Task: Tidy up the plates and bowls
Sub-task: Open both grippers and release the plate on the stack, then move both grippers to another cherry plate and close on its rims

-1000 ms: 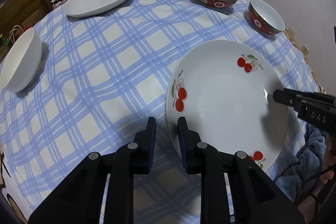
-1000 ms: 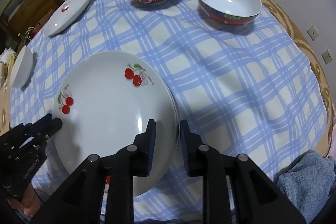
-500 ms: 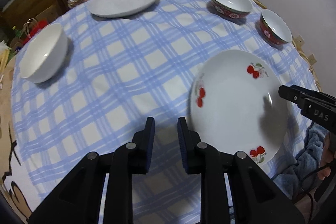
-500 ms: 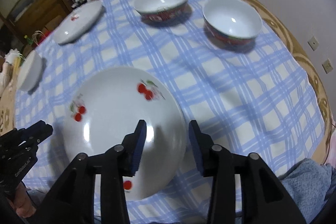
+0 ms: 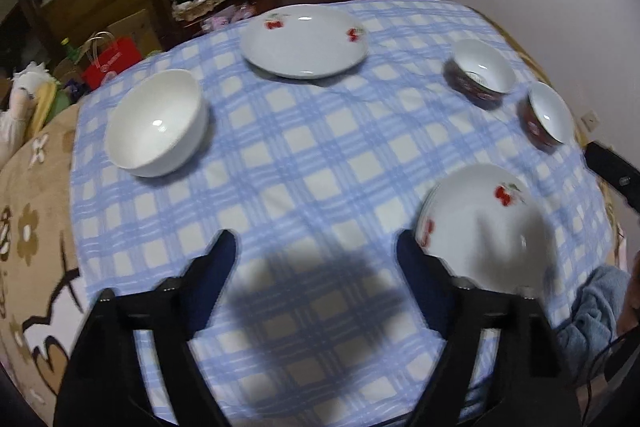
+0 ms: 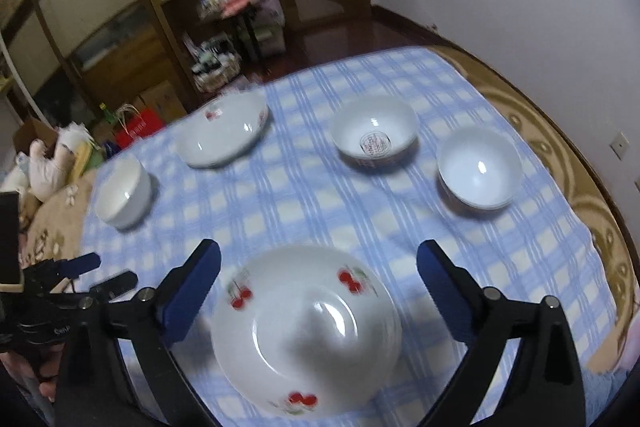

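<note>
So we've got both grippers up over the round table's blue checked cloth (image 5: 320,155). Our left gripper (image 5: 316,255) has just been opening, jaws wide apart with only cloth between them. Right gripper (image 6: 318,269) has just spread wide too, and the near cherry plate (image 6: 304,331) sits flat below its gap, untouched. Far cherry plate (image 5: 304,41), white bowl (image 5: 158,123) and two red bowls (image 5: 480,75) sit well apart.

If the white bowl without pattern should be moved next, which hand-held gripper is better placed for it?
Probably the left hand-held gripper. Its jaws have just been opening and hold nothing, and the plain white bowl stands on its side of the table. The right hand-held gripper, also empty, hangs over the near cherry plate.
</note>
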`<control>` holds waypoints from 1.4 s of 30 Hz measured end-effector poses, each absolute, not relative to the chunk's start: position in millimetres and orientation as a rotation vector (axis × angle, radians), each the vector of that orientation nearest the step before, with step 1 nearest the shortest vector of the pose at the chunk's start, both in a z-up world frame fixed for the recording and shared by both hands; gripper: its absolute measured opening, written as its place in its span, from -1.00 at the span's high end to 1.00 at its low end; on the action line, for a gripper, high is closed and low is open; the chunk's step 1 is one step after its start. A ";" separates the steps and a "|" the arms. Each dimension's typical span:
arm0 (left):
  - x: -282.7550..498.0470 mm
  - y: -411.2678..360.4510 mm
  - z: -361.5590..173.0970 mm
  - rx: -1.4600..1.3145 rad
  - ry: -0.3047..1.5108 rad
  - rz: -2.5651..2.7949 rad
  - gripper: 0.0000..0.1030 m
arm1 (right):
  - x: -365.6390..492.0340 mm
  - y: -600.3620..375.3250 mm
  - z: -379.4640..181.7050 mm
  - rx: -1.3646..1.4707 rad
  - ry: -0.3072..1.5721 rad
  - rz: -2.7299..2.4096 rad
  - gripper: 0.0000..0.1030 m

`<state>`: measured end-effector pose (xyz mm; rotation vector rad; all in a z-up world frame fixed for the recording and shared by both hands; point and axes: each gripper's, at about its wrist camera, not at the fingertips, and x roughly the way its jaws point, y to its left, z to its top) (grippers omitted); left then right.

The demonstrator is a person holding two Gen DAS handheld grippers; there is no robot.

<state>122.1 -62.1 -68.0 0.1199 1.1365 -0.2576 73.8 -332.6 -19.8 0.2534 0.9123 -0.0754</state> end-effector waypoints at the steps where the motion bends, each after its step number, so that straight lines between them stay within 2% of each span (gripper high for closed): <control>1: 127.4 -58.9 -64.7 0.126 1.123 -0.240 -0.67 | 81.3 -332.4 -16.3 0.257 0.907 -0.066 -1.00; 14: 210.9 -30.3 -39.7 0.147 1.073 -0.173 -0.69 | 166.4 -315.0 0.9 0.207 0.860 0.018 -1.00; 19: 243.5 -19.6 -38.2 0.134 1.067 -0.190 -0.68 | 205.9 -307.4 -1.6 0.227 0.897 0.058 -1.00; 30: 320.1 -23.8 -46.0 0.063 1.006 -0.200 -0.68 | 287.1 -300.7 -42.8 0.234 0.892 0.084 -1.00; 36: 347.5 -17.7 -75.1 -0.029 1.004 -0.194 -0.65 | 322.2 -295.4 -77.5 0.229 0.943 0.078 -0.71; 38: 357.3 -17.0 -87.7 -0.035 1.025 -0.185 -0.59 | 330.1 -295.2 -87.3 0.246 0.962 0.073 -0.48; 39: 361.6 -16.8 -93.0 -0.042 1.035 -0.188 -0.51 | 335.0 -295.3 -93.5 0.263 0.975 0.076 -0.41; 42: 372.7 -17.7 -106.2 -0.047 1.060 -0.199 -0.47 | 346.2 -295.2 -108.2 0.306 1.002 0.081 -0.24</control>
